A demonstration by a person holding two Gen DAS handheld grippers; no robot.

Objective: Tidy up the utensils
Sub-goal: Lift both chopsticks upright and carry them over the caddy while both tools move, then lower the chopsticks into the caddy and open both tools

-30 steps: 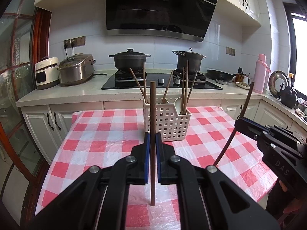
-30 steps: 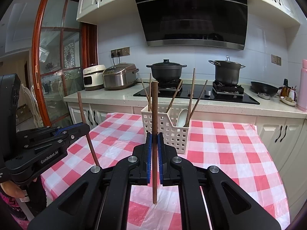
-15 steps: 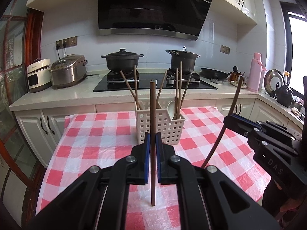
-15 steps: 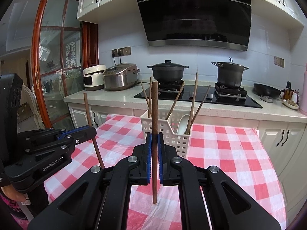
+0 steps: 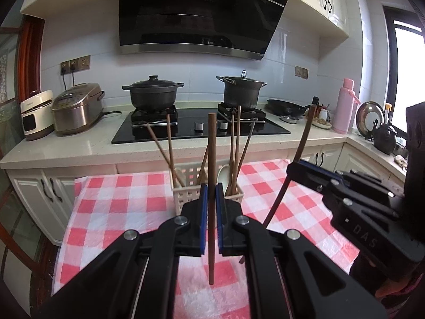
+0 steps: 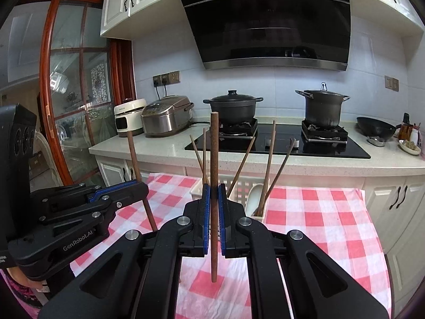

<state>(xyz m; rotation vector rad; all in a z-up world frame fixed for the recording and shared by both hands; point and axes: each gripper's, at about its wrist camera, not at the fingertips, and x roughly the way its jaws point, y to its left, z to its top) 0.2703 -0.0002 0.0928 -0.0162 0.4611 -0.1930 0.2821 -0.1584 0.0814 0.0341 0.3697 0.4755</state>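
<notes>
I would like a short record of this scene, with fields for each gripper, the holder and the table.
left gripper: shut on a brown chopstick, held upright
right gripper: shut on a second brown chopstick, also upright
white basket: stands on the table behind both grippers; holds several chopsticks and a white spoon
table: covered with a red and white checked cloth
background: stove with two dark pots

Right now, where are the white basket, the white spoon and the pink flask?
white basket (image 5: 183, 198), left wrist view, front wall.
white spoon (image 6: 253, 196), right wrist view, bowl.
pink flask (image 5: 344, 107), left wrist view, body.
</notes>
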